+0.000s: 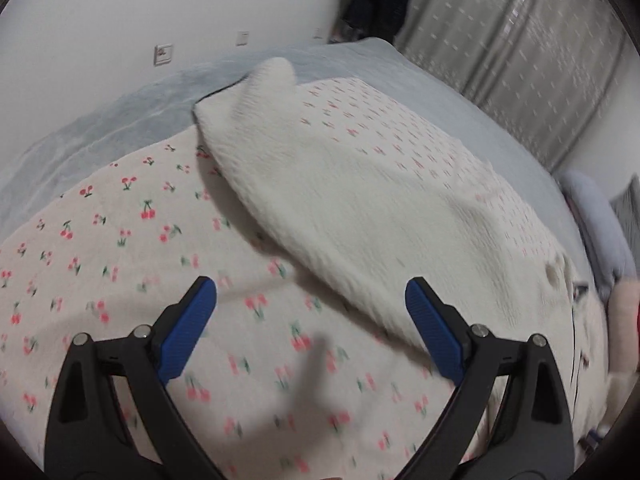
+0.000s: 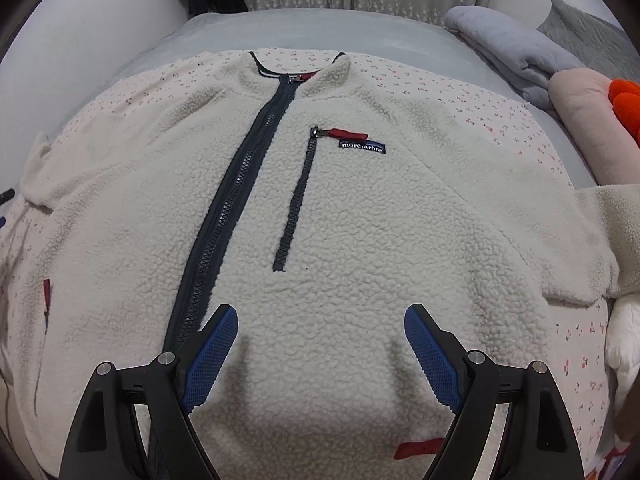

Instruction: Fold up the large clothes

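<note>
The right gripper (image 2: 320, 354) is hovering wide apart, holding nothing, over the cream fleece jacket (image 2: 340, 220) lying flat ahead. The left gripper (image 1: 311, 326), equally spread and empty, is facing its sleeve (image 1: 304, 184) over the cherry-print sheet (image 1: 100, 240). Pinching sheet along with fleece is likely risking a dragged, bunched fold.

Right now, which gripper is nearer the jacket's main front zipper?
Right. The right gripper hovers open over the fleece jacket, its left finger beside the main zipper. The left gripper is open over the cherry-print sheet, near a sleeve.
</note>
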The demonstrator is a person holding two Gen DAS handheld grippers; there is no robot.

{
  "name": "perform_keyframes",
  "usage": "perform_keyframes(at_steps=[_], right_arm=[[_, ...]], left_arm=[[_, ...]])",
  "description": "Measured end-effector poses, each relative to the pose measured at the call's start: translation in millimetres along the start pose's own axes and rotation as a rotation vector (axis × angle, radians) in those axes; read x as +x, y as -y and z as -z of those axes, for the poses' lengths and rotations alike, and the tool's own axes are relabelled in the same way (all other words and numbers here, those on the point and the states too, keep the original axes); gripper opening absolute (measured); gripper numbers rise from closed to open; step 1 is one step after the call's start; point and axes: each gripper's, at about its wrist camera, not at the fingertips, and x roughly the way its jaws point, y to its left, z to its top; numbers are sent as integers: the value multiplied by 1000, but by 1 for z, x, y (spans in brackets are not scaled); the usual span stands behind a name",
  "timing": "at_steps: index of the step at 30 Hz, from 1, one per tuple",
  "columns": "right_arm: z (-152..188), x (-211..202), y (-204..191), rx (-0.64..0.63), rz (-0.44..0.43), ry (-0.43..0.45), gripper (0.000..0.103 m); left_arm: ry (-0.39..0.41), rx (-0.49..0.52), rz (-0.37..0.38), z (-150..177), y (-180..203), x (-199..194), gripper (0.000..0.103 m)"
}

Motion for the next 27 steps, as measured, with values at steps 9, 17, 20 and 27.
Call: perform_keyframes(at_steps=[9,17,20,27], right_arm=[[8,15,15,5,58,-40,87],[6,31,14,7,87,-57,87],[2,32,10,-13,100,-41,87],[-2,32,6,-26,101,-38,87]], left_arm=[[82,-444,197,-39,-78,63,69],[242,-502,174,-57,-70,50,17],[410,-340,-11,-42,-41,10,24],[316,-538,-268,-1,-105,24,39]])
